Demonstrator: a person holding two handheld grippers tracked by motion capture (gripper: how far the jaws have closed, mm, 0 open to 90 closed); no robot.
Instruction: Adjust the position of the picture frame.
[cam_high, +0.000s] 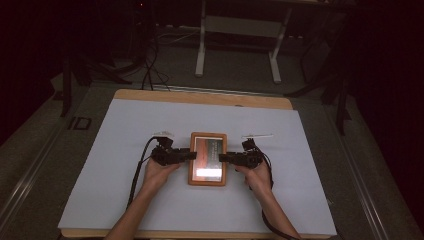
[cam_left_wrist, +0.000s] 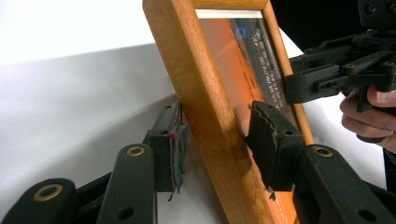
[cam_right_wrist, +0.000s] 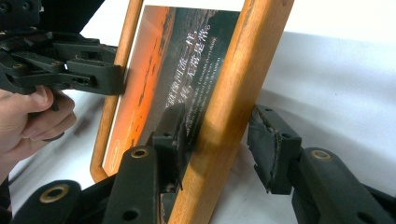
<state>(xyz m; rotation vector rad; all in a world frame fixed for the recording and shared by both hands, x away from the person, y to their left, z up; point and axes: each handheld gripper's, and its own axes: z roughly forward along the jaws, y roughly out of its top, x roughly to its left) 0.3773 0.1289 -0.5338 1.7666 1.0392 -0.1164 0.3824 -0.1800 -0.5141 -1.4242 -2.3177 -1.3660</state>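
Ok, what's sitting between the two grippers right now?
The wooden picture frame, seen in the high view: the left gripper holds its left side rail and the right gripper its right rail, with nothing else between them.

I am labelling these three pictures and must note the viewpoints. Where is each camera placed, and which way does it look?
High view: fixed above the person's side, looking forward and down on the table; both forearms, left gripper and right gripper meet at the picture frame.
Left gripper view: rides the left gripper, looking along its jaws, which straddle one wooden side of the frame.
Right gripper view: rides the right gripper, jaws astride the opposite side.
Shared: each gripper view shows the other hand and gripper at the frame's far edge.
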